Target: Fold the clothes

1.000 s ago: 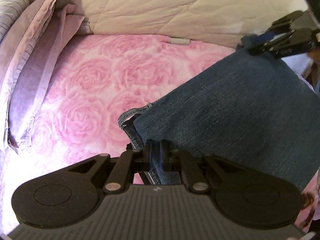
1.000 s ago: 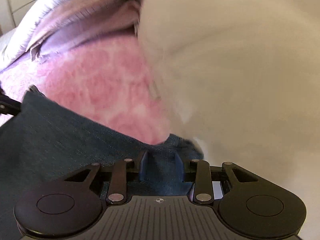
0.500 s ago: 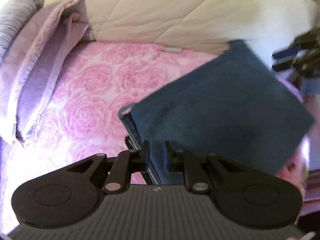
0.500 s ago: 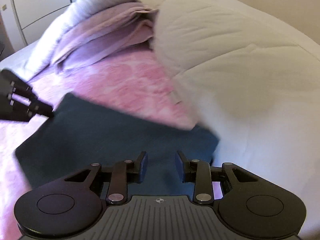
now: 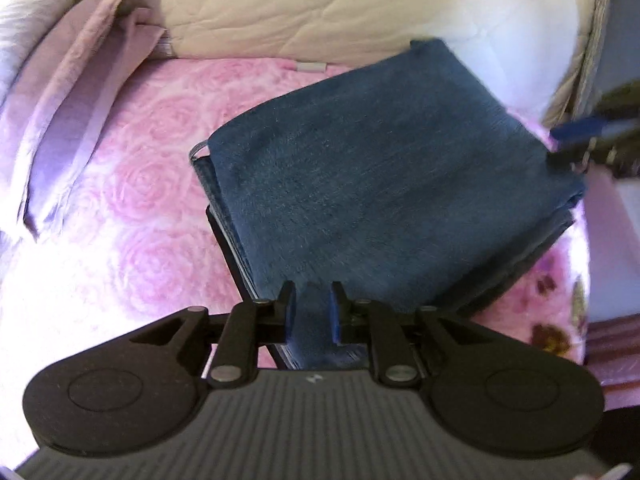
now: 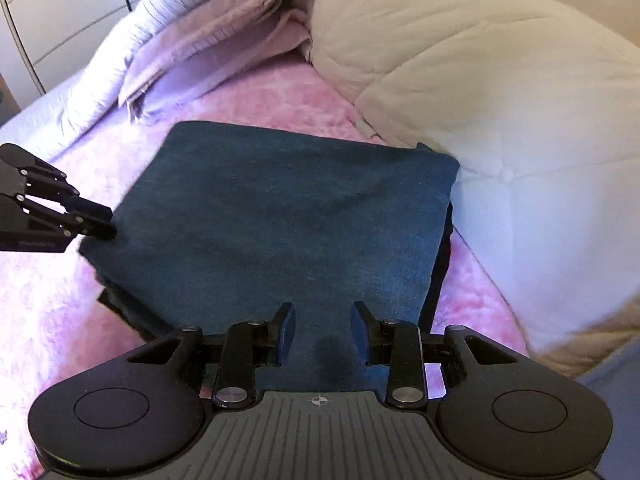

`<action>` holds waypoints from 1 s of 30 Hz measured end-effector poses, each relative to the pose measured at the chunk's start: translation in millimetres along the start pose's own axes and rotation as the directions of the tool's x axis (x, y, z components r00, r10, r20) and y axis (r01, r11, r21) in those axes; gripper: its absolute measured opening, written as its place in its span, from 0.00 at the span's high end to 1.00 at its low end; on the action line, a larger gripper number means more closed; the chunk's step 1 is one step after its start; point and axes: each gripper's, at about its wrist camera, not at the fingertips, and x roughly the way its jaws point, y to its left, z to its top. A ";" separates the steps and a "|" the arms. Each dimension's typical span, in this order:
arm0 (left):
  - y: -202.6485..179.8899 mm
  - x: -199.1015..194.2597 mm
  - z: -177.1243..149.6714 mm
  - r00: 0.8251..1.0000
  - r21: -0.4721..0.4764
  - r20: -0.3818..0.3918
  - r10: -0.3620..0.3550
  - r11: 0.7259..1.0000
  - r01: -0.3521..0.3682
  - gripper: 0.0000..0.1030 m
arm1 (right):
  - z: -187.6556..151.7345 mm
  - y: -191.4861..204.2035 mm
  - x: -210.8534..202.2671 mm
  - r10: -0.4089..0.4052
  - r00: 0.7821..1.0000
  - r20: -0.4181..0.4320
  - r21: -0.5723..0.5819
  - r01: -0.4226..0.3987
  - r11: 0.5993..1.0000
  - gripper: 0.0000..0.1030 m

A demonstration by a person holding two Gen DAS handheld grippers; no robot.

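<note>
The dark blue jeans [image 5: 372, 184] lie folded into a thick square stack on the pink rose-patterned bedspread [image 5: 132, 184]; they also show in the right wrist view [image 6: 288, 216]. My left gripper [image 5: 312, 314] is open, its fingers just above the near edge of the stack, holding nothing. It shows from the side in the right wrist view [image 6: 100, 224], at the stack's left corner. My right gripper [image 6: 323, 334] is open and empty above the stack's near edge. It shows blurred in the left wrist view [image 5: 576, 140], at the stack's right corner.
A cream quilted duvet [image 6: 480, 92] is bunched along the far and right side, touching the stack's far corner. Folded lilac bedding [image 5: 76, 92] lies at the far left, also in the right wrist view [image 6: 208, 36]. White cabinet drawers [image 6: 60, 12] stand beyond the bed.
Both grippers let go of the jeans, opened and drew back. The top layer came down flat, so the jeans now lie as a square stack.
</note>
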 end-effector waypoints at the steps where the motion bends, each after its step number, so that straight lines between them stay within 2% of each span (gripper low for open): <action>1: -3.2 -1.1 -5.9 1.000 0.000 -0.003 -0.002 1.000 0.002 0.86 | -5.3 1.7 4.4 0.009 1.000 -0.024 0.008 -0.009 1.000 0.66; 3: -9.6 4.1 -13.8 1.000 0.043 -0.009 0.001 0.999 -0.001 0.85 | -16.3 4.9 12.0 0.022 0.998 -0.061 0.022 -0.021 1.000 0.65; 5: -13.4 9.4 -13.6 1.000 0.091 -0.004 0.016 0.996 -0.015 0.84 | -22.0 9.0 12.9 0.007 0.999 -0.040 0.012 -0.007 1.000 0.64; 7: -11.7 9.3 -9.0 1.000 0.081 -0.011 0.019 0.997 -0.018 0.83 | -19.2 12.3 10.6 -0.005 0.999 -0.040 0.008 0.006 1.000 0.63; 9: -12.7 2.8 -7.5 0.999 0.068 -0.010 0.033 0.997 -0.033 0.79 | -19.2 13.4 -1.4 -0.014 0.999 -0.028 0.047 0.016 0.999 0.56; 10: -15.5 -4.5 -10.9 0.999 0.060 -0.003 0.042 0.997 -0.042 0.75 | -22.5 14.7 -10.1 -0.021 1.000 -0.015 0.068 0.022 0.997 0.52; 12: -21.4 -19.4 -18.1 0.998 0.042 0.013 0.058 0.997 -0.059 0.56 | -30.6 20.1 -27.1 -0.047 0.999 0.002 0.104 0.046 0.994 0.32; 14: -28.2 -35.7 -31.3 0.997 -0.001 0.030 0.068 0.998 -0.068 0.47 | -40.5 30.3 -41.7 -0.072 0.997 0.001 0.133 0.071 0.989 0.27; 15: -31.4 -43.9 -38.7 0.997 -0.025 0.038 0.069 0.997 -0.068 0.38 | -46.4 35.8 -49.4 -0.080 0.997 -0.001 0.148 0.080 0.986 0.26; 17: -34.7 -62.1 -55.9 0.997 -0.077 0.065 0.050 0.996 -0.045 0.30 | -58.9 49.0 -66.4 -0.106 0.994 -0.001 0.183 0.105 0.978 0.25; 20: -31.8 -91.4 -84.6 0.991 -0.166 0.134 -0.017 0.985 0.039 0.16 | -78.3 75.4 -94.1 -0.160 0.987 0.023 0.250 0.149 0.957 0.24; 24: -28.2 -132.9 -121.0 0.985 -0.173 0.170 -0.034 0.983 0.064 0.09 | -101.6 120.0 -128.0 -0.208 0.977 0.049 0.340 0.180 0.923 0.22; 27: -20.4 -167.5 -148.4 0.973 -0.230 0.222 -0.067 0.966 0.119 0.05 | -112.0 156.4 -149.6 -0.232 0.971 0.060 0.349 0.198 0.916 0.21; 30: -15.4 -197.3 -169.3 0.965 -0.270 0.253 -0.073 0.952 0.143 0.03 | -121.6 192.6 -171.9 -0.257 0.964 0.075 0.352 0.216 0.911 0.21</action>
